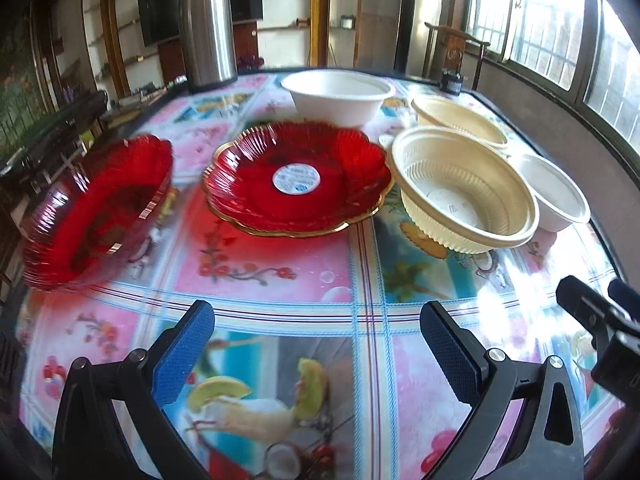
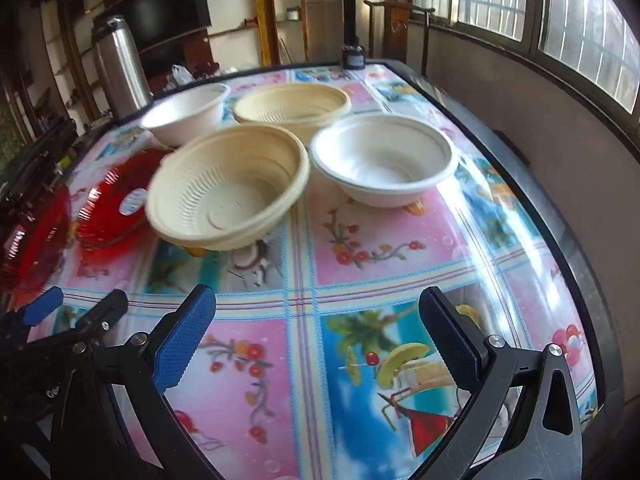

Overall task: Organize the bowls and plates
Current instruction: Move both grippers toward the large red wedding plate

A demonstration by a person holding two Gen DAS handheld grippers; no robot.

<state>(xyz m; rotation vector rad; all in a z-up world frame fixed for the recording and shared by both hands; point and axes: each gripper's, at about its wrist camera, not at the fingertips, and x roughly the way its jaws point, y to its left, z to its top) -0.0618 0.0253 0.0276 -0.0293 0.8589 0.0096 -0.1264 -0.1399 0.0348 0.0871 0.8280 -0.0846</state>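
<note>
Two red glass plates sit on the table: one with a white sticker (image 1: 298, 178) (image 2: 114, 208) and one to its left (image 1: 96, 212) (image 2: 32, 236). Two cream ribbed bowls stand to the right: a near one (image 1: 464, 188) (image 2: 228, 188) and a far one (image 1: 460, 120) (image 2: 292, 106). Two white bowls stand there too: one at the back (image 1: 338, 96) (image 2: 186, 114), one at the right (image 1: 556, 192) (image 2: 384, 160). My left gripper (image 1: 316, 320) is open and empty above the tablecloth. My right gripper (image 2: 316, 308) is open and empty, in front of the bowls.
A steel thermos (image 1: 206, 28) (image 2: 120, 68) stands at the table's back left. A small dark object (image 1: 452, 80) (image 2: 354, 56) sits at the far edge. A wall with windows runs along the right. The floral tablecloth (image 1: 280, 264) covers the table.
</note>
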